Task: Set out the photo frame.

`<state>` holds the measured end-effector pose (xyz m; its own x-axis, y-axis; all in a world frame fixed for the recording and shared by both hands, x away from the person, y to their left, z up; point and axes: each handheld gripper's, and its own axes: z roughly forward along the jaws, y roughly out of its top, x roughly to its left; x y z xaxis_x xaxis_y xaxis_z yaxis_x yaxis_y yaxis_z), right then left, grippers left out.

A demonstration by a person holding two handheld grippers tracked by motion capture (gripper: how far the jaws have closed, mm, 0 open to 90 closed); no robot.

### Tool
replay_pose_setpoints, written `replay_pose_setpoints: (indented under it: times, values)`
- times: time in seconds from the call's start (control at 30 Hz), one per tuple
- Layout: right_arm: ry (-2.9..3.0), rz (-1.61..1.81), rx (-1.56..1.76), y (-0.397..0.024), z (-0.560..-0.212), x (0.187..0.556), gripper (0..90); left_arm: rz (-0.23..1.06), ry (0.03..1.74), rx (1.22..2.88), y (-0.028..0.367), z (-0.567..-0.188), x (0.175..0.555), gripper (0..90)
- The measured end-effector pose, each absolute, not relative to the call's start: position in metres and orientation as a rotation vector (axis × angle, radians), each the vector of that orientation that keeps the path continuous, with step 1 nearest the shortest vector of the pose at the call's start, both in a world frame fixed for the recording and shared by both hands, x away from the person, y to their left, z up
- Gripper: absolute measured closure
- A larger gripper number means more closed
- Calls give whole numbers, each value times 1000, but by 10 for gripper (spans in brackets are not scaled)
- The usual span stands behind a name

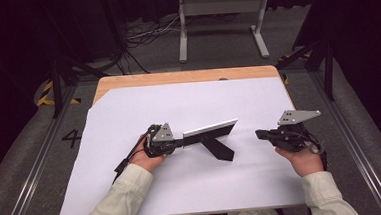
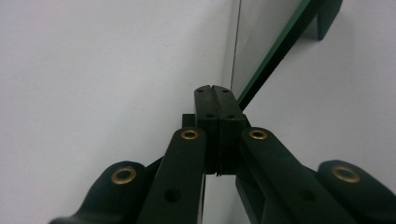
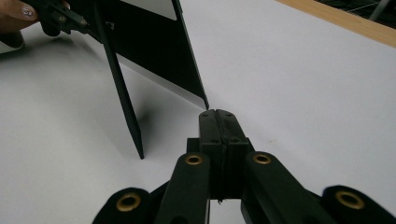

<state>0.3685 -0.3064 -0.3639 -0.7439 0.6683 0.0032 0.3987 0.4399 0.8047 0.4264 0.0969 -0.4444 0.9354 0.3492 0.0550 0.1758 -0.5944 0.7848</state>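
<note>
The black picture frame (image 1: pixel 211 131) stands on its long edge on the white sheet (image 1: pixel 133 191) at the middle of the tabletop (image 1: pixel 186 76), propped behind by its black stand leg (image 1: pixel 220 149). In the right tool view its dark back faces us, leg angled down to the sheet. The left tool (image 1: pixel 180 142) sits right at the frame's left end, jaws pressed together; from its own view the tips (image 2: pixel 216 100) appear to touch the frame's edge (image 2: pixel 275 51), though whether they pinch any of it I can't tell. The right tool (image 1: pixel 261 133) is drawn tight too, nothing in it, near the frame's right end but apart. To do this well, I'd say: keep the left end steady, open the right tool before approaching, and take the right edge squarely, clear of the leg, so the frame doesn't tip or skid.
</note>
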Motion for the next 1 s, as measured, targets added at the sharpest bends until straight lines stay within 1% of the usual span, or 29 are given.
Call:
replay_pose_setpoints:
  times: [0.07,0.53,0.73,0.9,1.0]
  values:
    - [2376,1208,914,-307,-363,368,898,191,381,2207,97,-445,426,900]
    - [2366,1201,937,-312,-357,367,898,48,320,2242,88,-442,415,900]
    - [2372,1193,953,-314,-353,365,898,10,275,2281,82,-439,410,900]
    - [2374,1189,965,-315,-351,365,898,-8,188,2350,65,-437,401,900]
    - [2376,1190,968,-315,-350,364,898,-22,166,2361,59,-436,397,900]
